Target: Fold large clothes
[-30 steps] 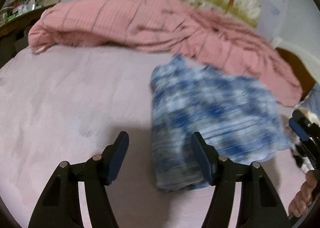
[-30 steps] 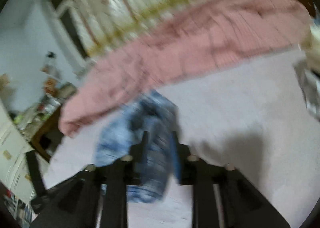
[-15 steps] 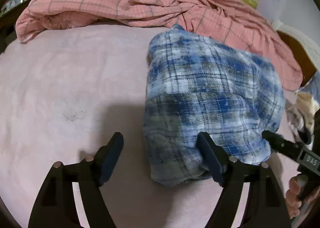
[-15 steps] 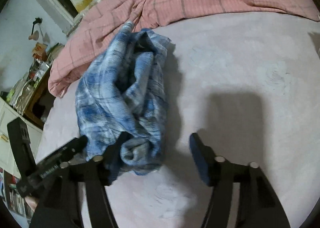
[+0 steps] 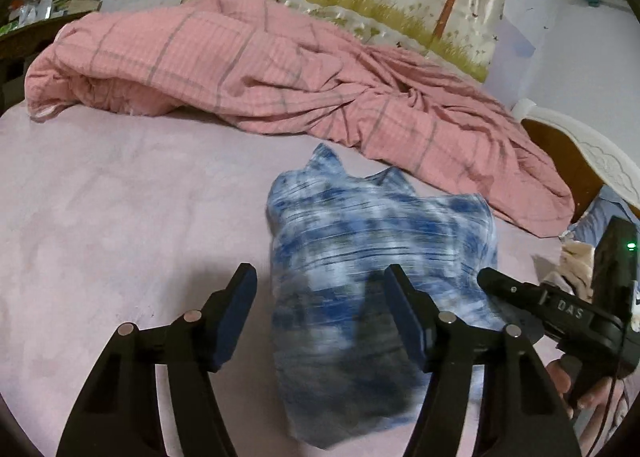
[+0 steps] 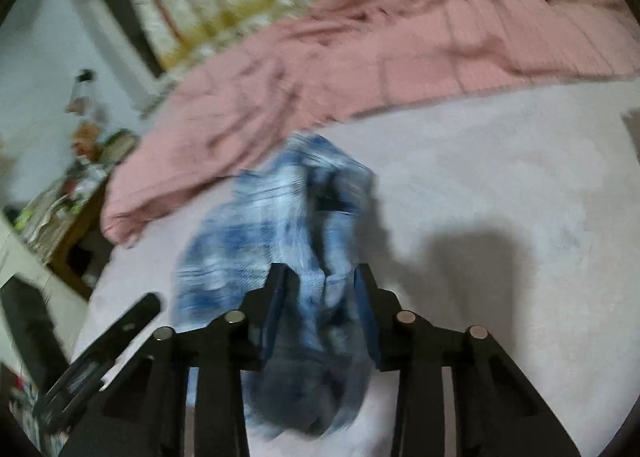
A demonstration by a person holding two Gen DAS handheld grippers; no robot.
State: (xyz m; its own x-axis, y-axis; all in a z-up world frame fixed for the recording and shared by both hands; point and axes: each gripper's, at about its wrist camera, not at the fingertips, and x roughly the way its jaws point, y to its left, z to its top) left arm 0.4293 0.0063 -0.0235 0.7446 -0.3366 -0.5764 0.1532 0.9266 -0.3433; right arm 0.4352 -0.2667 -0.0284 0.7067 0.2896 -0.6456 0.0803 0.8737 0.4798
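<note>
Right gripper (image 6: 320, 289) just closed onto blue plaid shirt (image 5: 372, 241); left gripper (image 5: 320, 297) open.

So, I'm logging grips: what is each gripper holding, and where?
Right gripper pinches the blue plaid shirt at its bunched near end. Left gripper holds nothing; its jaws straddle the shirt's edge.

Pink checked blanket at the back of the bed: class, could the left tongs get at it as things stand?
Probably yes: the left tongs stand open, and bare sheet leads to the pink blanket; the blue shirt lies to one side.
</note>
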